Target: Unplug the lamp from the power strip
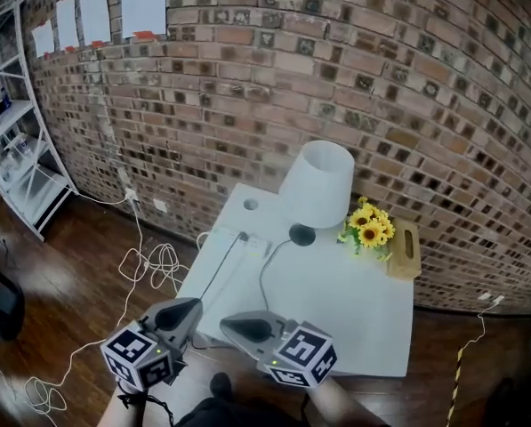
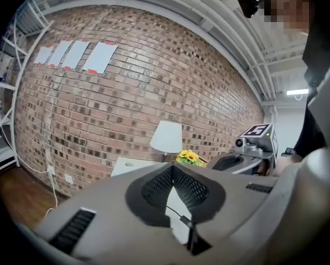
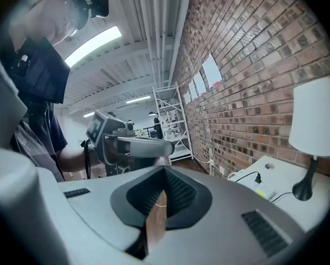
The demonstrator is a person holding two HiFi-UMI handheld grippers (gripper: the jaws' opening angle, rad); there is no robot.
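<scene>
Against the brick wall (image 1: pixel 336 78), a table (image 1: pixel 354 314) bears lamp (image 1: pixel 318 183) and power strip (image 1: pixel 234 269).

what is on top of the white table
A lamp, a white power strip with a black plug in it, yellow sunflowers and a wooden box. The lamp covers part of the table behind it, so anything there cannot be seen.

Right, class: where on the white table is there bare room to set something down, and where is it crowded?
The widest bare patch is the front right of the table, bordered by the lamp cord, the sunflowers and the wooden box. The back is crowded: lamp, flowers, box. The left side holds the power strip.
</scene>
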